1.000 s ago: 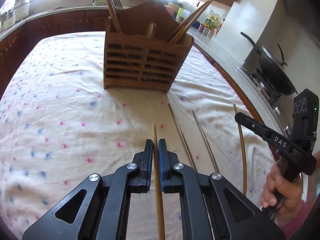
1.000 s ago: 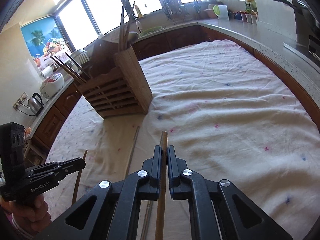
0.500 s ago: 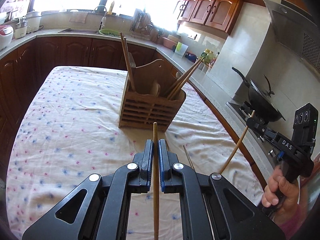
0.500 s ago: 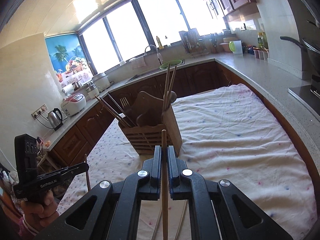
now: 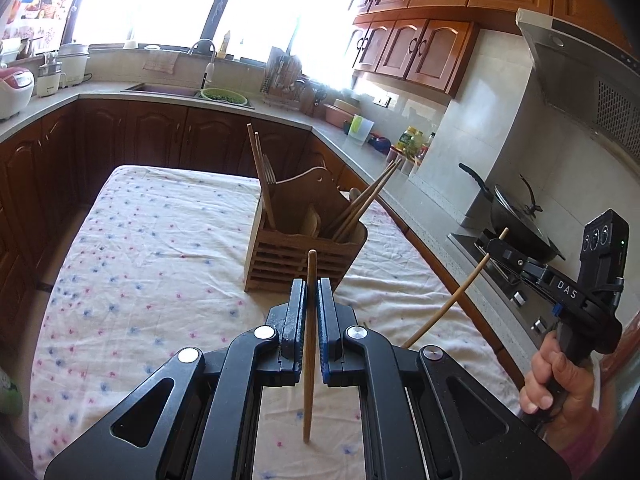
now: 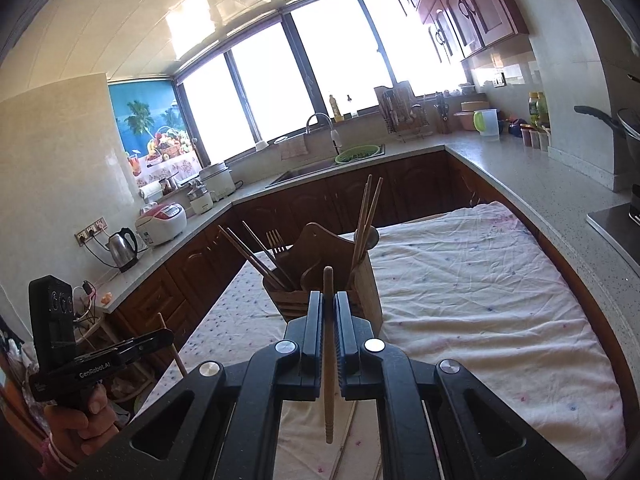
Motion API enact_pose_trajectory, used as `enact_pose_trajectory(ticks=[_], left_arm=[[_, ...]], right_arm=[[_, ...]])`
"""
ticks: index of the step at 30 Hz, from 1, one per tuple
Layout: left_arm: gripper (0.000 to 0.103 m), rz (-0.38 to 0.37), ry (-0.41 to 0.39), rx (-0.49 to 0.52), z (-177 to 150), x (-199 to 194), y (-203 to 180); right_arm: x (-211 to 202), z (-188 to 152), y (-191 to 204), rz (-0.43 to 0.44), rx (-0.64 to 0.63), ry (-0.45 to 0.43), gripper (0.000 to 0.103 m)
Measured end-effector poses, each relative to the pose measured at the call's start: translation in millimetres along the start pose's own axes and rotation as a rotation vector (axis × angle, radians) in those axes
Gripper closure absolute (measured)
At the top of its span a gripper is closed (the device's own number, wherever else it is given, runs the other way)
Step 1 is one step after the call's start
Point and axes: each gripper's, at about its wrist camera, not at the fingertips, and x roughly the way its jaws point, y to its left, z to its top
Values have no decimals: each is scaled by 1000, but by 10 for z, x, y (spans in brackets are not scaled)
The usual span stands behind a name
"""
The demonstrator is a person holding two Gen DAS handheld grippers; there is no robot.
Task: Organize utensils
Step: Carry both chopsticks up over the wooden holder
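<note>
Gripping 1 chopstick each: left gripper (image 5: 311,312) chopstick (image 5: 309,344), right gripper (image 6: 329,320) chopstick (image 6: 329,360), long axes along fingers.

A wok (image 5: 516,216), kettle (image 6: 122,249) and possibly a rice cooker (image 6: 162,224) line the counter (image 6: 520,176).

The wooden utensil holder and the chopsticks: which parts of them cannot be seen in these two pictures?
- Wooden holder, left wrist view: its lower front is hidden behind the left tool and the chopstick it grips.
- Same holder, right wrist view: the right tool and its chopstick cover the front.
- Compartment floors: hidden by the holder's walls in both views.
- Loose chopsticks on the cloth: mostly covered by the right tool's body.
</note>
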Motion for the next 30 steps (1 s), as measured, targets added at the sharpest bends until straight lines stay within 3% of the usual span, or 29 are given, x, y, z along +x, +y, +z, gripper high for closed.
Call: enact_pose_trajectory(ticks=[17, 25, 30], left_arm=[[98, 20, -75, 20, 275, 10, -40], [98, 32, -160, 51, 667, 19, -98], [98, 45, -248, 77, 1011, 17, -159]], right_arm=[[82, 121, -123, 5, 37, -42, 98], [168, 410, -121, 13, 29, -100, 97], [218, 732, -74, 23, 25, -183, 97]])
